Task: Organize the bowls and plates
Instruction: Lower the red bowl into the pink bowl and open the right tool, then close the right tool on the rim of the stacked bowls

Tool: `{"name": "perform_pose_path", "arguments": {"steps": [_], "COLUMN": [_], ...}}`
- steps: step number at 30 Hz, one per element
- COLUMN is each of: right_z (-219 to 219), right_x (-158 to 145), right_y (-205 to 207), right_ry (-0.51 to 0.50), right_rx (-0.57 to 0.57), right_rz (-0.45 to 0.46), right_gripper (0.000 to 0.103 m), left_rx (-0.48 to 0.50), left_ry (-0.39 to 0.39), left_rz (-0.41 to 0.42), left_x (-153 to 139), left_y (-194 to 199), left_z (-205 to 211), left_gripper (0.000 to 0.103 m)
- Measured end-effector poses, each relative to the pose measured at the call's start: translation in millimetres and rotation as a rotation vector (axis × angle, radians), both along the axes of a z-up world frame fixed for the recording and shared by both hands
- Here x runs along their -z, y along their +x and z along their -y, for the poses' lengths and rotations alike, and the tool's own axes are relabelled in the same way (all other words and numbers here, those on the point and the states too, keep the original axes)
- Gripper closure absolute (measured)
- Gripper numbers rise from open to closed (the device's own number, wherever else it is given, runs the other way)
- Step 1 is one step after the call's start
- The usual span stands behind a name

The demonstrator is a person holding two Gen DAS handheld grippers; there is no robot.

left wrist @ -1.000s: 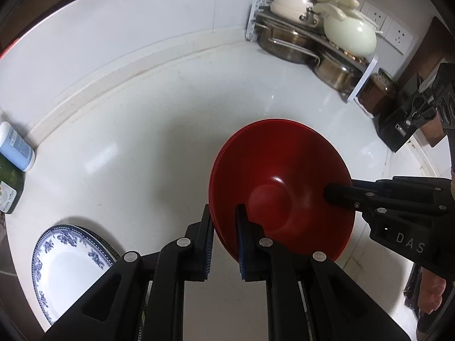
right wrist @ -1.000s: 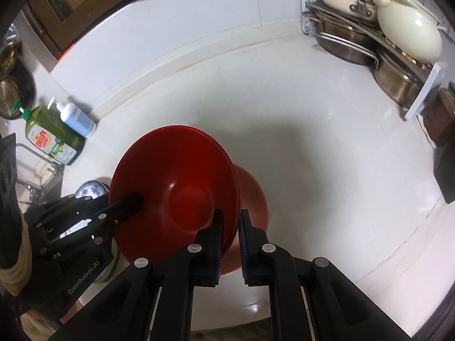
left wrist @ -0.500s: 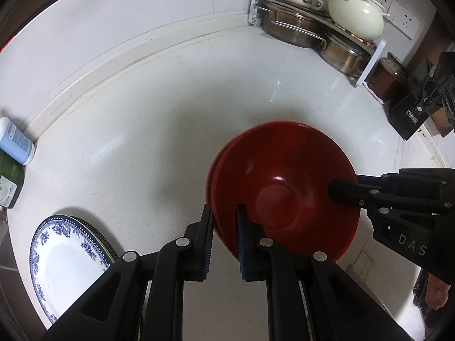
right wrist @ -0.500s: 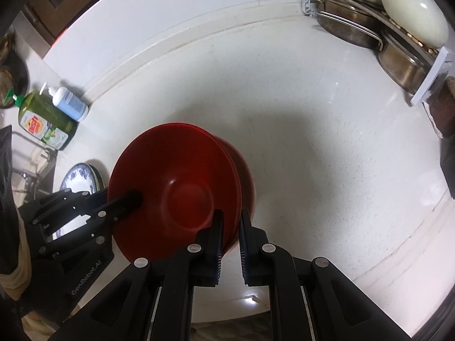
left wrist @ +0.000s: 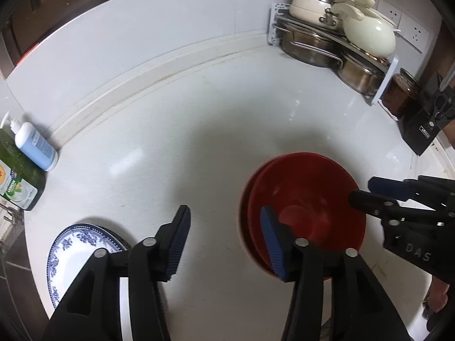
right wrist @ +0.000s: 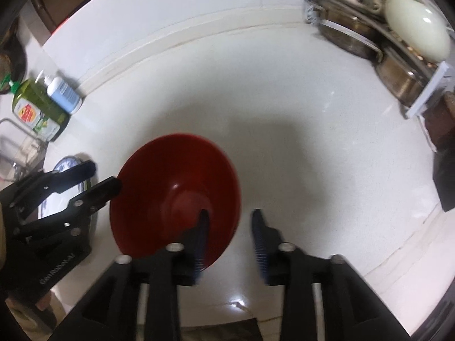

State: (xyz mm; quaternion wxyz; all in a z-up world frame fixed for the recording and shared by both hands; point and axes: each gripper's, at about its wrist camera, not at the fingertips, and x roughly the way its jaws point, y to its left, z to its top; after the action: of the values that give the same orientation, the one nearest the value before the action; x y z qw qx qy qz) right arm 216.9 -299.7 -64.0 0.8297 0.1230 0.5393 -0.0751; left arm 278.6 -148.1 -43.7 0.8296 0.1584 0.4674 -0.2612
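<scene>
Both hand-held grippers, left [left wrist: 224, 221] and right [right wrist: 229, 217], have just opened, releasing the nested red bowls [left wrist: 307, 207] whose rim sits between their jaws.

Your nested bowls [left wrist: 307, 199] sit mid-worktop [left wrist: 199, 119]. Plate [left wrist: 74, 253] lies to their left, near front edge. Bottles [left wrist: 34, 147] stand far left by wall; pot rack [left wrist: 335, 45] fills back-right corner.

A home kitchen here: white stone worktop [left wrist: 199, 119], steel pots stacked on a corner rack [left wrist: 310, 45], green dish-soap bottle [right wrist: 37, 110] beside the sink.
</scene>
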Motion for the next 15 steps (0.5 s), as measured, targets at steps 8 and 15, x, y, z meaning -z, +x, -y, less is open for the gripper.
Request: {"name": "perform_pose_path", "arguments": {"steps": [8, 15], "right_z": [3.7, 8.3], "right_x": [-7.6, 9.8], "right_y": [-8.9, -8.1], "right_ry": [0.052, 0.123], "right_rx": [0.078, 0.123], "right_rz": [0.075, 0.044], "right_gripper": [0.068, 0.068], "left_rx": [0.016, 0.018], "left_ry": [-0.002, 0.013], "left_rz": [-0.032, -0.098], "left_x": [7.4, 28.1], "left_y": [-0.8, 5.4], "left_z": [1.9, 8.5], "left_gripper": [0.046, 0.046]}}
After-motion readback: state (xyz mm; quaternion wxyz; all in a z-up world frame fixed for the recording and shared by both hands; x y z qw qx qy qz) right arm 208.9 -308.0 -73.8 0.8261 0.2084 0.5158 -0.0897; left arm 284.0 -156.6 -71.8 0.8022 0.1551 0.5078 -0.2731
